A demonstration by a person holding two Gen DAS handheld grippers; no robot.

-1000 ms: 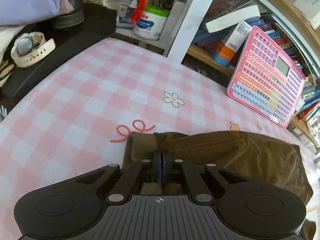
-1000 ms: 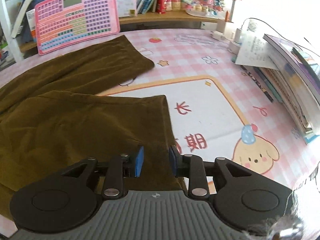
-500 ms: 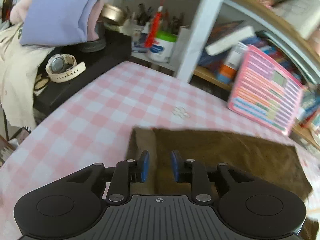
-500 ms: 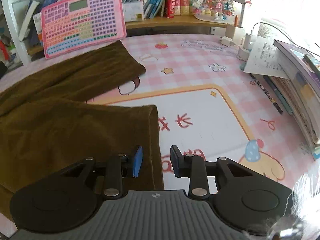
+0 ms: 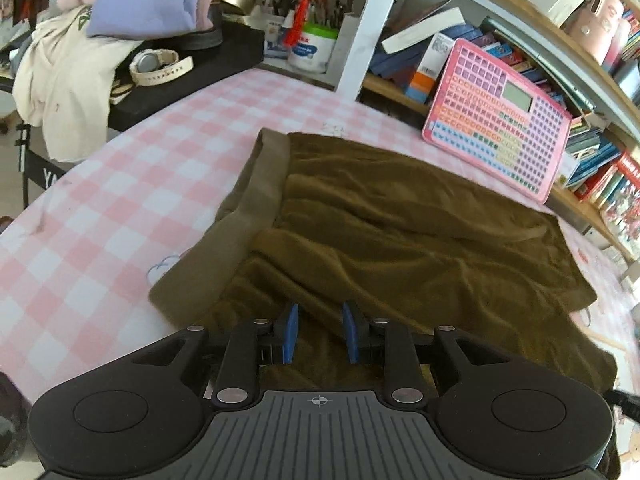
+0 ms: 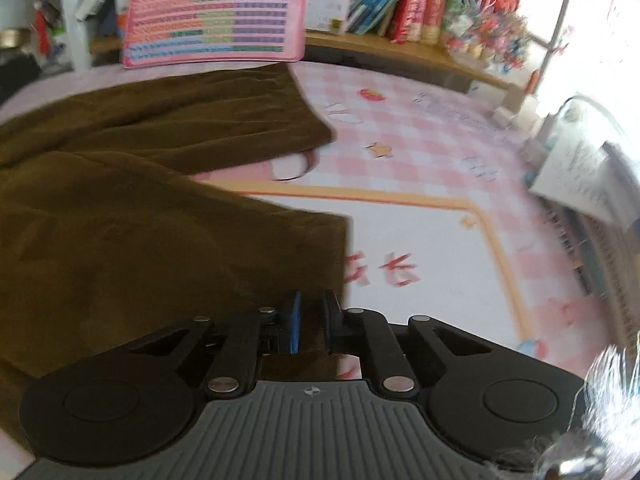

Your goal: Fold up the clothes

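Observation:
Brown trousers (image 5: 400,232) lie flat on the pink checked table cover, waistband (image 5: 256,200) toward the left. My left gripper (image 5: 318,334) is open and empty, raised above the fabric near the waistband end. In the right wrist view the trousers (image 6: 140,220) show two legs: one reaches back toward the pink board, the near one ends at a hem (image 6: 340,248). My right gripper (image 6: 312,328) is open with a narrower gap, just above that hem's corner, holding nothing.
A pink keypad board (image 5: 496,120) leans against the bookshelf behind the trousers. A black stand with a watch (image 5: 160,66) and piled clothes (image 5: 72,80) is at the left. Papers and books (image 6: 580,172) lie along the table's right side.
My left gripper opened, let go of the waistband and drew back and up. My right gripper stayed open, narrowed a little, and shifted over the near leg's hem.

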